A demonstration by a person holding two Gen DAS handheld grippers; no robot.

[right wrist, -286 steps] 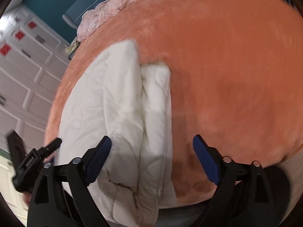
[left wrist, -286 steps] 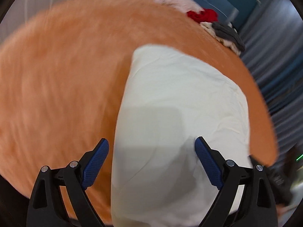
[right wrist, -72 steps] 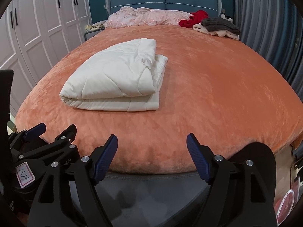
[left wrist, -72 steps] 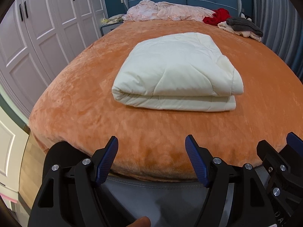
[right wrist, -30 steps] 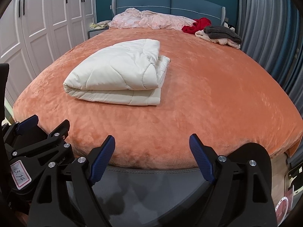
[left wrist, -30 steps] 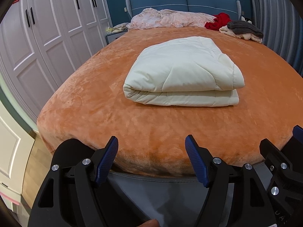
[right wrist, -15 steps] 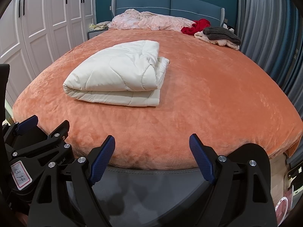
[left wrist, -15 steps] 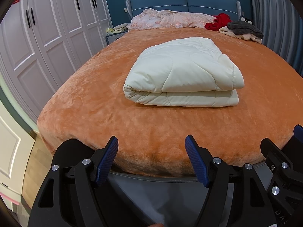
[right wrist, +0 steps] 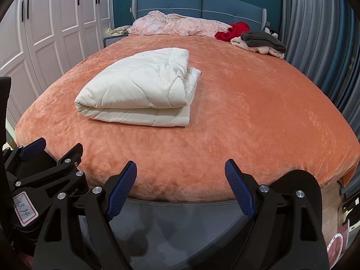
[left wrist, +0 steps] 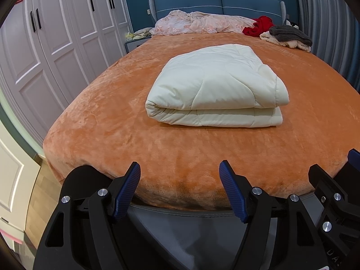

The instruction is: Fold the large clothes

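Left wrist view: my left gripper (left wrist: 180, 187) hangs off the foot of the bed (left wrist: 101, 121), fingers spread wide with nothing between them. My right gripper (right wrist: 181, 187) does the same just beside it, jaws apart and empty. Well apart from both, the cream quilt (left wrist: 216, 90) lies folded into a thick stack on the orange cover, rounded fold facing me, looser layered edges on its right side (right wrist: 191, 83). It looks done, or near it. I judge it soft, puffy and light for its bulk, likely to slump and spring open if pinched thinly. Any further hold should take the full thickness at the two near corners, one per gripper. Other clothes (right wrist: 261, 39) are heaped near the headboard (right wrist: 198, 2).
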